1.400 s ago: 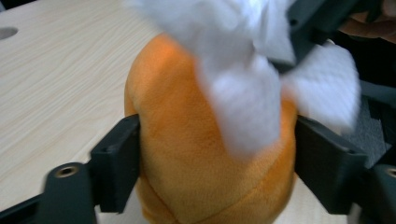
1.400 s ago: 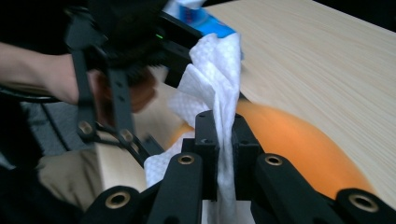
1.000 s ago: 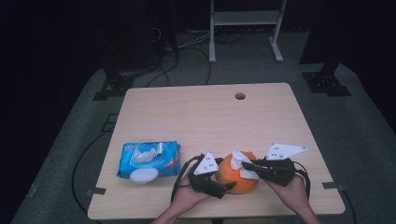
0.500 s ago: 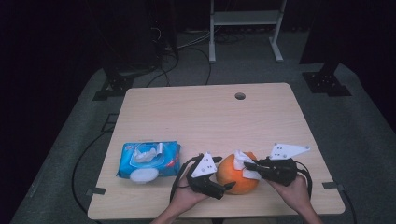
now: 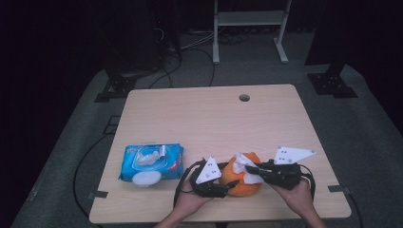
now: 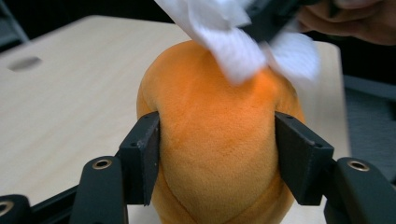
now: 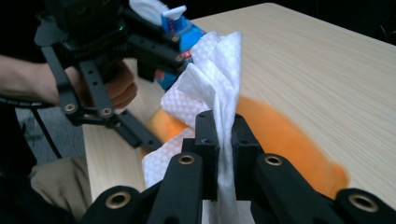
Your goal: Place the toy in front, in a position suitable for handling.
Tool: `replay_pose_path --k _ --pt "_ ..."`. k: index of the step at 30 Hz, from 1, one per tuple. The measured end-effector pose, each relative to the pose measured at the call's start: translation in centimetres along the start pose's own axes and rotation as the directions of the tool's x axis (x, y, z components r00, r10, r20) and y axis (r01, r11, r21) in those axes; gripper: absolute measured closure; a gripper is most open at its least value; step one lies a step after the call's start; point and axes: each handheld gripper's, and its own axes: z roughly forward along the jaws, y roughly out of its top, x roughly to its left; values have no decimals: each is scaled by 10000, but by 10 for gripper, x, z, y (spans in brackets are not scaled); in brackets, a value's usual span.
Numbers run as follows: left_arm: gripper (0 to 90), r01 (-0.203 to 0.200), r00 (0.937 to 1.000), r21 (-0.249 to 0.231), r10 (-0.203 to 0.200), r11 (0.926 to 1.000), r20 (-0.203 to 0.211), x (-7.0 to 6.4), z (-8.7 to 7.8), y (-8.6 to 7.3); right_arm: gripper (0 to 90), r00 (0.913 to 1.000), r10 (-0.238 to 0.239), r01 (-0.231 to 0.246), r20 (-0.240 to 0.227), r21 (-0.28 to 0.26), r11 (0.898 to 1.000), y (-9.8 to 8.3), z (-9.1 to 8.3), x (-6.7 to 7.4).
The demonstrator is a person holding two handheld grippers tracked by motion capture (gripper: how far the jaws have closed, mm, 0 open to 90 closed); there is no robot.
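An orange plush toy (image 5: 237, 184) stands near the table's front edge. My left gripper (image 5: 227, 186) holds it from the left. In the left gripper view its jaws have just been closing, and both pads (image 6: 142, 158) now press into the sides of the plush (image 6: 219, 140). My right gripper (image 5: 252, 169) comes in from the right, shut on a white wipe (image 5: 244, 163) that lies against the plush's top. In the right gripper view the wipe (image 7: 215, 70) is bunched between the closed jaws of that gripper (image 7: 224, 130), over the plush (image 7: 285, 135).
A blue pack of wet wipes (image 5: 152, 161) lies to the left of the hands, lid flap up. The light wooden table (image 5: 209, 118) has a cable hole (image 5: 244, 98) near its far edge. Dark floor, cables and a white rack stand beyond.
The right gripper has shifted slightly with the wipe over the plush's top. The left hand has stayed beside the plush.
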Motion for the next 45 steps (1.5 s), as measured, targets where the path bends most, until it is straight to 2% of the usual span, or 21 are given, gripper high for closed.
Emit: replay_pose_path --k 1,3,5,7,9,10,12,14,15,17,20,23,25,26,29,31,33,36,39,43,45 --pt "372 -113 9999 44 113 9999 -76 0 -1 0 839 9998 -147 145 142 114 9998 0 1 1" --pt "341 -12 10000 72 12 10000 -29 2 -1 -2 839 9999 66 -70 150 240 9997 -3 2 -3" --pt "201 379 9987 280 -389 9989 329 6 2 -4 841 9999 -100 92 113 625 9980 -7 3 -4" --pt "63 910 9947 647 -938 9938 421 10 6 -5 841 9996 -199 212 -179 780 9967 -8 4 -2" --pt "68 1273 9871 819 -1343 9885 866 12 9 -7 840 9990 -365 383 -241 809 9960 -5 4 3" --pt "139 1124 9899 659 -1175 9915 788 9 9 -8 840 9979 -591 611 -276 769 9952 -2 5 7" --pt "204 251 9978 581 -285 9980 600 -1 9 -5 840 9958 -806 832 -439 597 9947 4 9 16" --pt "230 -309 9989 625 287 9976 361 -8 8 -4 841 9934 -1082 1105 -373 688 9915 7 15 25" --pt "247 -360 9989 571 342 9977 334 -7 7 -4 842 9928 -1160 1181 -313 779 9899 6 16 25" --pt "259 -243 9989 577 219 9980 415 -4 6 -5 844 9956 -908 921 -230 653 9936 3 12 18" --pt "245 -90 9985 615 57 9981 537 0 7 -5 844 9985 -141 113 537 525 9986 -3 0 -1" --pt "160 254 9975 637 -295 9976 645 1 10 -4 843 9966 383 -417 734 451 9981 -8 -5 -10" --pt "48 524 9961 722 -572 9960 667 1 13 -3 844 9970 224 -263 740 526 9983 -7 -2 -6" --pt "42 479 9966 744 -527 9961 640 0 13 -3 843 9981 137 -170 609 548 9984 -5 0 -1" --pt "155 -96 9980 689 53 9976 627 -3 10 -2 841 9989 -427 433 -183 356 9984 2 8 16" --pt "238 -458 9976 645 423 9969 549 -4 7 -4 843 9966 -826 827 -36 655 9944 2 14 21" --pt "255 -284 9979 640 245 9975 605 -1 6 -5 844 9991 -422 419 45 541 9977 0 10 11" --pt "243 16 9972 628 -63 9980 746 5 7 -5 843 9969 304 -330 726 348 9989 -3 0 -5" --pt "148 496 9943 591 -549 9970 910 6 11 -5 843 9971 333 -363 681 425 9984 -4 1 -3" --pt "197 -312 9963 449 275 9985 815 -3 11 -2 842 9995 -300 296 98 324 9990 7 11 18" --pt "212 -466 9963 427 434 9980 741 -4 10 -3 842 9985 -545 540 100 436 9976 8 14 21"
